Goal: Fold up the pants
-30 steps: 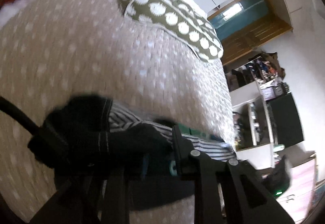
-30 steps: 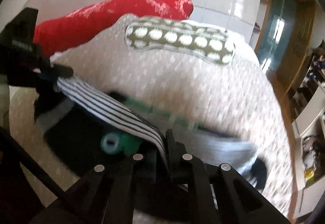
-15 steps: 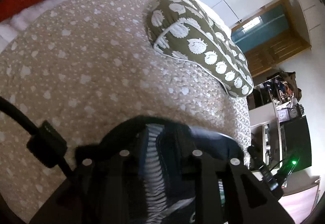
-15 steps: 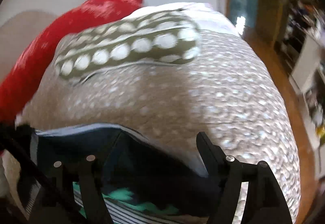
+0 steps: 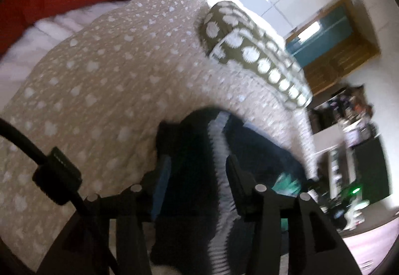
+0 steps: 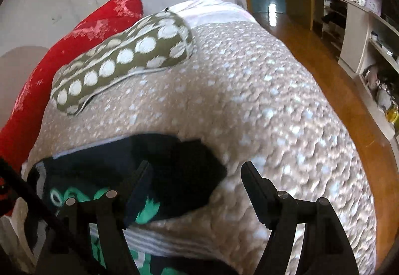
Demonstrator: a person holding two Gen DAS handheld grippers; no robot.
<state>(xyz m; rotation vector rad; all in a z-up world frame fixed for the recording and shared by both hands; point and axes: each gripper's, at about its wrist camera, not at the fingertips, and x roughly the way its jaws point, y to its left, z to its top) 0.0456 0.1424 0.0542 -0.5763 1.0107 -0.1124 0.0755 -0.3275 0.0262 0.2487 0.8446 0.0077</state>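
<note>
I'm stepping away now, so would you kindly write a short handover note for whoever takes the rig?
Left gripper: open, fingers straddling the striped band of the pants, no grip.
Right gripper: open, empty, over the right edge of the pants.
Pants: dark bundle with green print, lying folded over on the dotted bedspread, near the edge of the bed.
Done: at least one fold is laid down.
Left: probably check the shape, fold again if needed, smooth flat.

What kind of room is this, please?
Probably a bedroom in a home: a bed with a dotted blanket, a pillow and a red bolster, plus cluttered shelves.
</note>
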